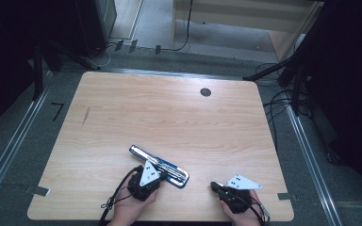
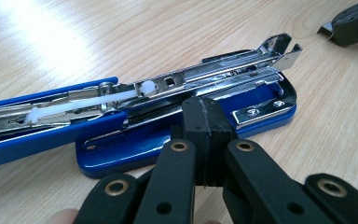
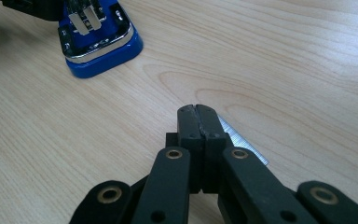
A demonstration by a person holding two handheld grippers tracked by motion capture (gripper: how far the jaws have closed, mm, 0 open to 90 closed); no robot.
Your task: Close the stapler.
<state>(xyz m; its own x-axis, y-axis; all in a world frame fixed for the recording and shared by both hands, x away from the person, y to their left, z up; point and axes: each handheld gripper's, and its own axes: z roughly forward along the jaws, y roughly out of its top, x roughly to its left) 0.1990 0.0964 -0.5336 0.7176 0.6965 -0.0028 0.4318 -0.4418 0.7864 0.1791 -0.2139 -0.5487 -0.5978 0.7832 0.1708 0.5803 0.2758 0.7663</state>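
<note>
The stapler [image 2: 177,112] lies opened flat, its tray bare, just ahead of the left gripper [image 2: 204,119], whose jaws are closed on nothing. The right gripper [image 3: 198,114] pinches a staple strip [image 3: 242,144]; loading probably remains.

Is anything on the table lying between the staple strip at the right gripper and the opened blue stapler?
Nothing visible does. Bare wooden table separates the staple strip, beside the closed right gripper, from the opened stapler. The closed left gripper sits at the stapler's side, not in that path.
</note>
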